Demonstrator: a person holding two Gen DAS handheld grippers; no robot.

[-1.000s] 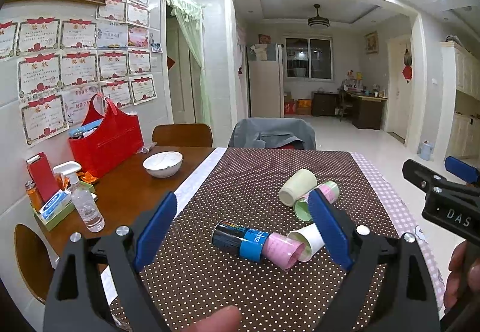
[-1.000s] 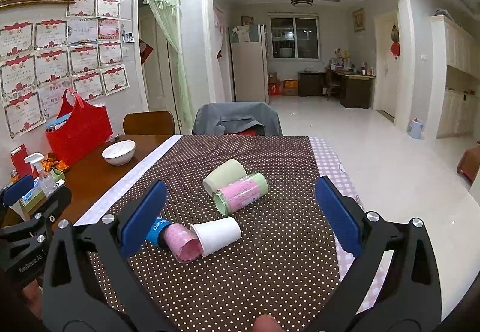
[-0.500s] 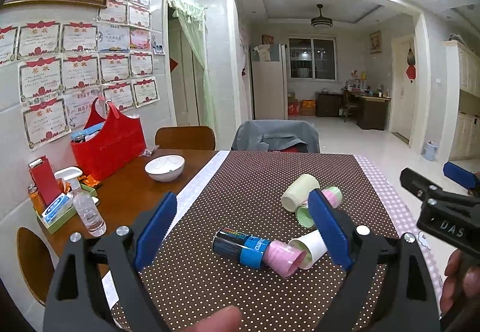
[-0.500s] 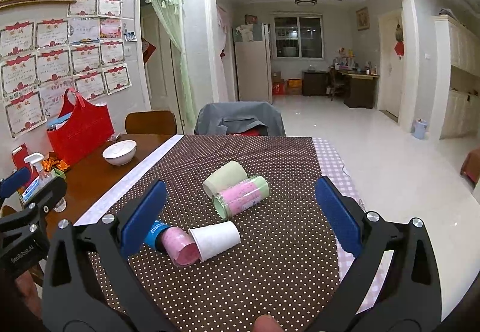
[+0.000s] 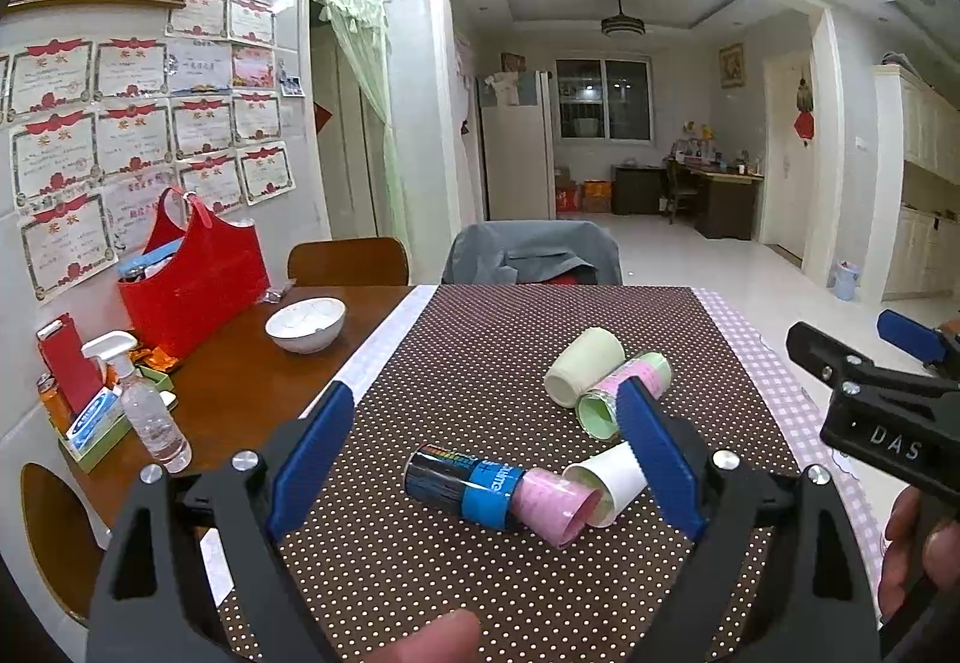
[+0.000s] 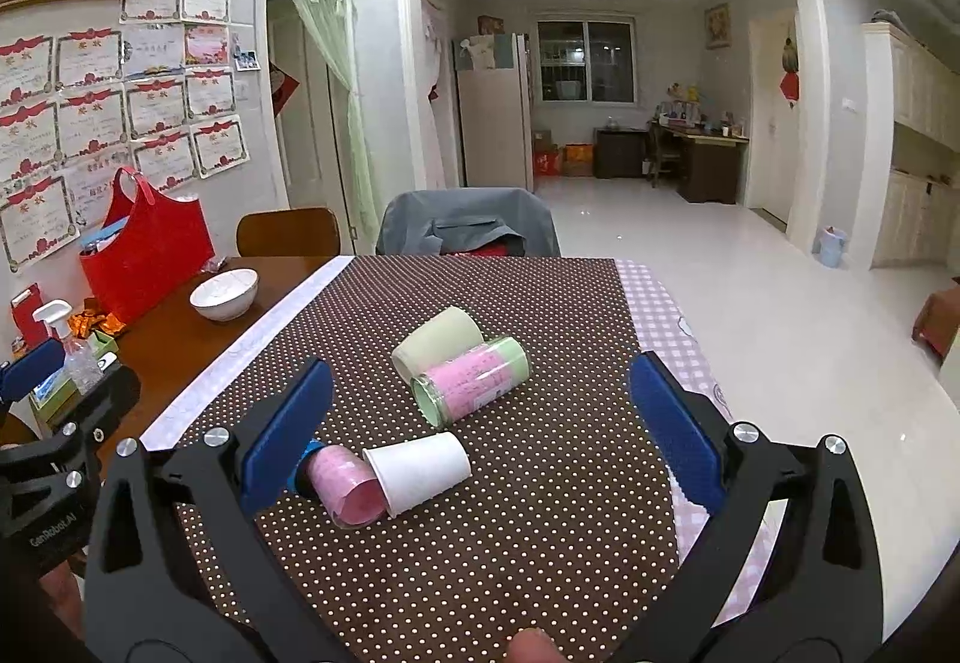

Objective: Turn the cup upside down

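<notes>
The white paper cup [image 6: 418, 470] is lying on its side near the tablecloth's [image 6: 540, 543] front edge, apparently pointing its mouth left. The right gripper [image 6: 480, 423] is hovering nearer, directly behind it. Both it and the left gripper [image 5: 480, 453] are standing wide apart, empty.

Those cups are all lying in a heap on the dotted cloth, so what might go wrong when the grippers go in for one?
1. The white paper cup lies touching the pink cup; gripping one will probably nudge the other.
2. All the cups, including the pale green cup and the green-rimmed jar, lie on their sides, so a bump might roll them across the tablecloth.
3. Both the left gripper and right gripper are open, near the same cluster; they might collide.
</notes>
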